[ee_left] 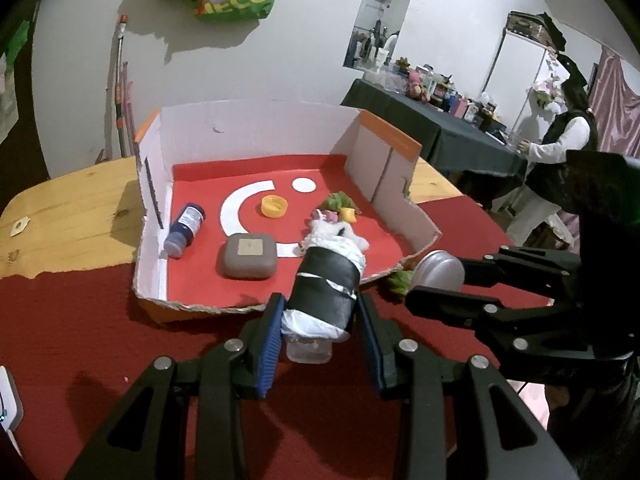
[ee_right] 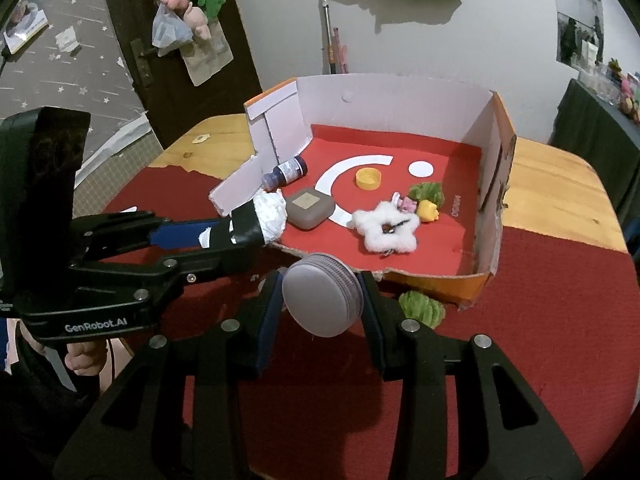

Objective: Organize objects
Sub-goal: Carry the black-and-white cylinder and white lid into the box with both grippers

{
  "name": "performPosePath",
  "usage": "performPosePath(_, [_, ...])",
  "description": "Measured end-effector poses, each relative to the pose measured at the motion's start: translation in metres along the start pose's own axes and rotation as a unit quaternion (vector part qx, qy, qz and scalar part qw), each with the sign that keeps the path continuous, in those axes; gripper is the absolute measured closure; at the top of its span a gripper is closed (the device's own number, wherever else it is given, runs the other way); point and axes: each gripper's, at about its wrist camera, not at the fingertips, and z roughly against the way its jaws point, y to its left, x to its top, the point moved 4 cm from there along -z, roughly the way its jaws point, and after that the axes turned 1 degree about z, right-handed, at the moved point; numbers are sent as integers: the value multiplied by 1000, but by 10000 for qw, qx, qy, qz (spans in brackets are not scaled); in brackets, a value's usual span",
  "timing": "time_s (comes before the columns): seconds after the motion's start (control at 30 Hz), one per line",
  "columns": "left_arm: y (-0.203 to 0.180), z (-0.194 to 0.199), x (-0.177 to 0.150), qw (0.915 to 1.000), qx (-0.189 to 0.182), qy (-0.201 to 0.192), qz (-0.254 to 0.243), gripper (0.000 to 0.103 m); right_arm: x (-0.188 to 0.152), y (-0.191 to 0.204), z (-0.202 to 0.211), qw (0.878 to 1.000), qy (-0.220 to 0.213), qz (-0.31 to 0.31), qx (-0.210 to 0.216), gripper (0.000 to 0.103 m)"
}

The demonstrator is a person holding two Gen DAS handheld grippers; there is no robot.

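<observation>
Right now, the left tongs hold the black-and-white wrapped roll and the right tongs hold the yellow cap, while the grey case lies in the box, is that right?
Not quite. The right tongs hold a silver round tin, as the right wrist view shows; the yellow cap lies in the box. The left tongs do hold the wrapped roll, and the grey case lies inside.

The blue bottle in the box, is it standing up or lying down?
Lying down. The blue bottle rests on its side on the box's red floor, beside the left wall.
</observation>
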Motion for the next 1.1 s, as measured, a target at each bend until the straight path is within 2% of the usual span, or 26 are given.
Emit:
performPosePath(0.37, [8, -4, 11, 10000, 78, -30, -9, 65, 6, -3, -11, 9996, 67, -92, 266, 67])
performPosePath(0.8, [15, -16, 23, 9999, 141, 24, -36, 65, 25, -9, -20, 9997, 72, -46, 222, 67])
performPosePath(1.1, [23, -29, 26, 9996, 179, 204, -47, 65, 34, -13, -35, 9997, 191, -2, 167, 67])
